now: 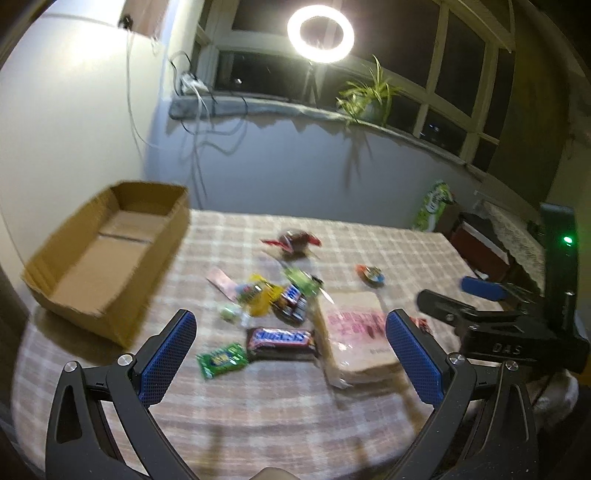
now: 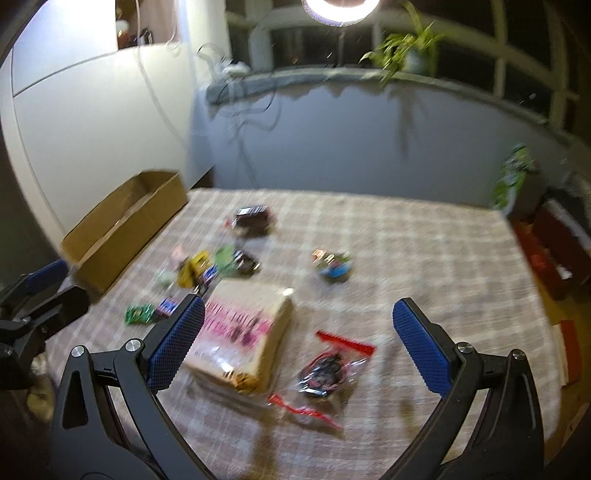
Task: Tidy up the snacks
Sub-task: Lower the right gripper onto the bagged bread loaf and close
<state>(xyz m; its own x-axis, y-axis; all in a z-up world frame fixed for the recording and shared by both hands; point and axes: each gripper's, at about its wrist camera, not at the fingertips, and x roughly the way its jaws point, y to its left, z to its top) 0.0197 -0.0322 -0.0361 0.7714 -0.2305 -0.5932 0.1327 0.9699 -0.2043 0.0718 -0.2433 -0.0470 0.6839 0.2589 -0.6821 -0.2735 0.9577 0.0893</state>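
A: Blue-padded jaws stood spread wide on both tools, nothing between them. In the left wrist view the left gripper (image 1: 291, 354) filled the bottom of the frame; in the right wrist view the right gripper (image 2: 299, 343) did the same.

B: Nearest items?

A: Left view, centre: a Snickers bar (image 1: 281, 340) lay flat between the finger tips, a small green packet (image 1: 221, 359) just left of it. Right of the bar lay a tan wrapped pack with pink print (image 1: 354, 338). Right view, lower centre: a clear bag with red strip and dark sweets (image 2: 327, 373) lay just beside that pack (image 2: 243, 339).

B: Farther back?

A: A loose heap of small sweets (image 1: 273, 295), yellow, green and blue wrappers, touching one another; blur hid the detail. Beyond it a dark red-edged packet (image 1: 293, 242), and off to the right a lone round sweet (image 1: 370, 275).

B: The box?

A: Open cardboard box (image 1: 107, 254), middle left, on the checked tablecloth (image 1: 258, 413), nothing visible inside. Right gripper's body (image 1: 517, 328) showed at right edge. Top of frame: ring light (image 1: 320, 34), potted plant (image 1: 369, 96) on the sill.
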